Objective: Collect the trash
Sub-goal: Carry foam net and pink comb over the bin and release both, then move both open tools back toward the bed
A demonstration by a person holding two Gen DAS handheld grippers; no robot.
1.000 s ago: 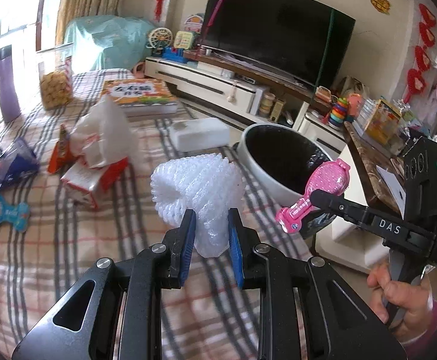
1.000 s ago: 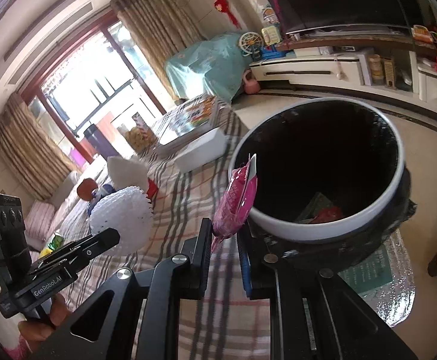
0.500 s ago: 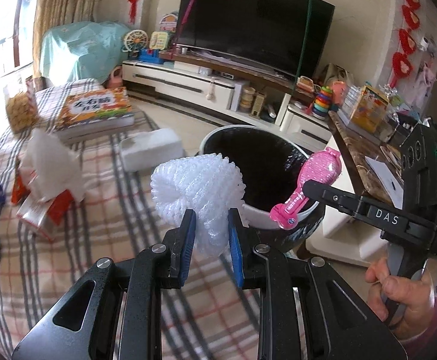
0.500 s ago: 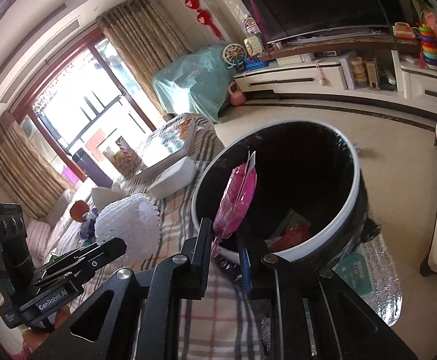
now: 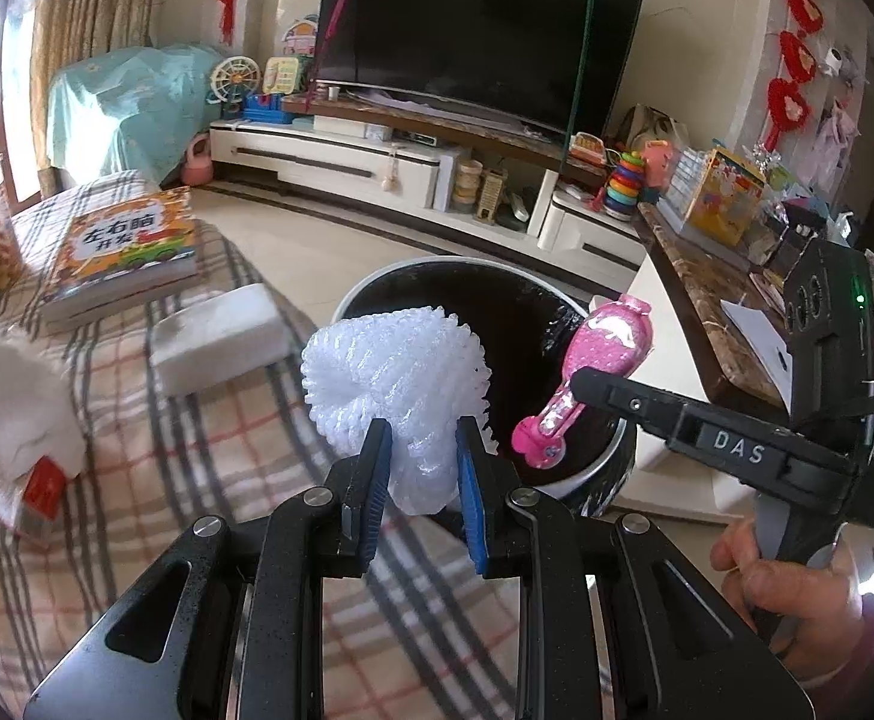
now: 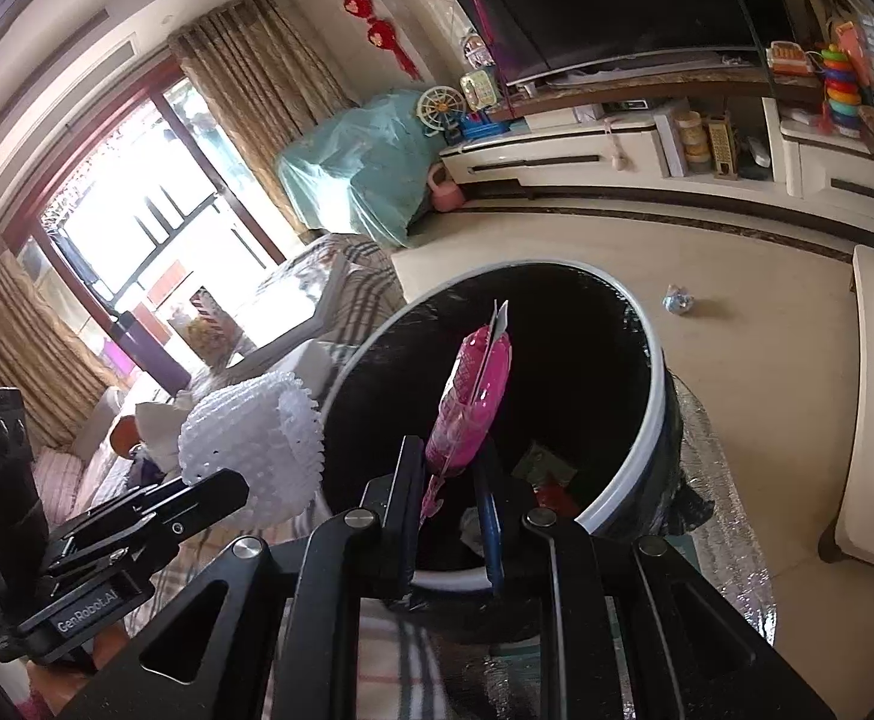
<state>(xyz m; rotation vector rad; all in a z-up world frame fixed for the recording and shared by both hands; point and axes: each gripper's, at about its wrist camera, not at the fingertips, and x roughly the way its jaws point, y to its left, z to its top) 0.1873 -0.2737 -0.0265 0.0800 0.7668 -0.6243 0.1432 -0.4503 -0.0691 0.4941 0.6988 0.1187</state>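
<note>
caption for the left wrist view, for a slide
Left tool grips white foam netting near the black bin; right tool holds a pink wrapper over it.

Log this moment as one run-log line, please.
left gripper: shut on white foam net | right gripper: shut on pink wrapper | both over trash bin

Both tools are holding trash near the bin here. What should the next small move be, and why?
Probably open the right tool first. Its pink wrapper already hangs over the dark mouth of the trash bin, so it should drop inside. The left tool grips the white foam net nearer the bin's rim, so it likely needs to travel a little farther before release.
</note>
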